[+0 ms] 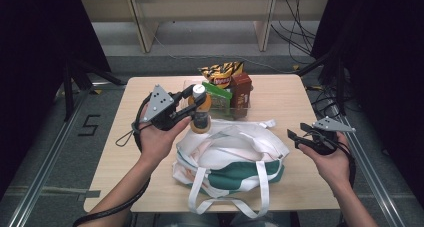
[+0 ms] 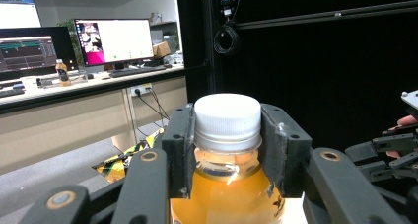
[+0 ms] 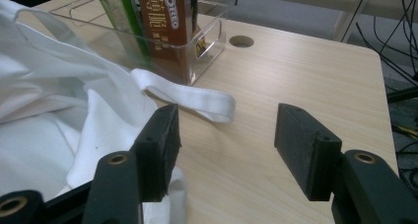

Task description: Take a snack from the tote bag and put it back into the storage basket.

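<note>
Left gripper clamps an orange drink bottle above a white tote bag; right gripper hangs empty, jaws wide.

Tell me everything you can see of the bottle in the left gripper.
The bottle is clear plastic, by the look of it, filled with orange-amber drink and closed with a white ribbed screw cap. It is upright, held above the table beside the white tote bag. The left gripper is shut on its neck, one black pad on each side just under the cap.
</note>
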Action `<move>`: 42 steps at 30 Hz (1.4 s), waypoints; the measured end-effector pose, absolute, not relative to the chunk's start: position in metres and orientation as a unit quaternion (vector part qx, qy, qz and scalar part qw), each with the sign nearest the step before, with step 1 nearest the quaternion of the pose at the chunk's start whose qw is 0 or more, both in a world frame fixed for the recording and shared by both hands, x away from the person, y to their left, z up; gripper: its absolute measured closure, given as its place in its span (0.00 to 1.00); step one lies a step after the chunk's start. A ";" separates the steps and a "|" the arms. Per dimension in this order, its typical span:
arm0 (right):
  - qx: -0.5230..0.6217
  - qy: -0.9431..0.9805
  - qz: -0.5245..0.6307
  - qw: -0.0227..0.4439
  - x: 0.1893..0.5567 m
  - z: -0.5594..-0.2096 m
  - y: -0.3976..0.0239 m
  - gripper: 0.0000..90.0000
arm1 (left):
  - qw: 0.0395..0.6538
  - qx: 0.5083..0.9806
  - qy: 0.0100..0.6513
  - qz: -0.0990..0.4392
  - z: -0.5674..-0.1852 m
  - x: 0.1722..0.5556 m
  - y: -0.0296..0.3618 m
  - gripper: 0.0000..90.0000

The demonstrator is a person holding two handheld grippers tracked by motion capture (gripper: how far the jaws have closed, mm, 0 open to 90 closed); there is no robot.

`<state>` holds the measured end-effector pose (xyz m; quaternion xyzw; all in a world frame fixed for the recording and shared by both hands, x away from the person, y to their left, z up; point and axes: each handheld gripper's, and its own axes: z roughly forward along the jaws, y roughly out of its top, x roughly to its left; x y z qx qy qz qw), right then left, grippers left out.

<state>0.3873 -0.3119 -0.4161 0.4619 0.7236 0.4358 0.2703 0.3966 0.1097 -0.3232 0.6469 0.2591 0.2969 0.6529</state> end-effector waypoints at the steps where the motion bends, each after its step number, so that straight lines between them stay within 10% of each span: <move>1: 0.462 0.724 0.436 0.270 0.387 -0.416 -0.312 0.48 | 0.653 0.647 0.259 0.297 -0.323 0.397 0.110 0.66; 42: 0.462 0.725 0.434 0.268 0.388 -0.416 -0.312 0.48 | 0.644 0.633 0.279 0.327 -0.314 0.426 0.123 0.66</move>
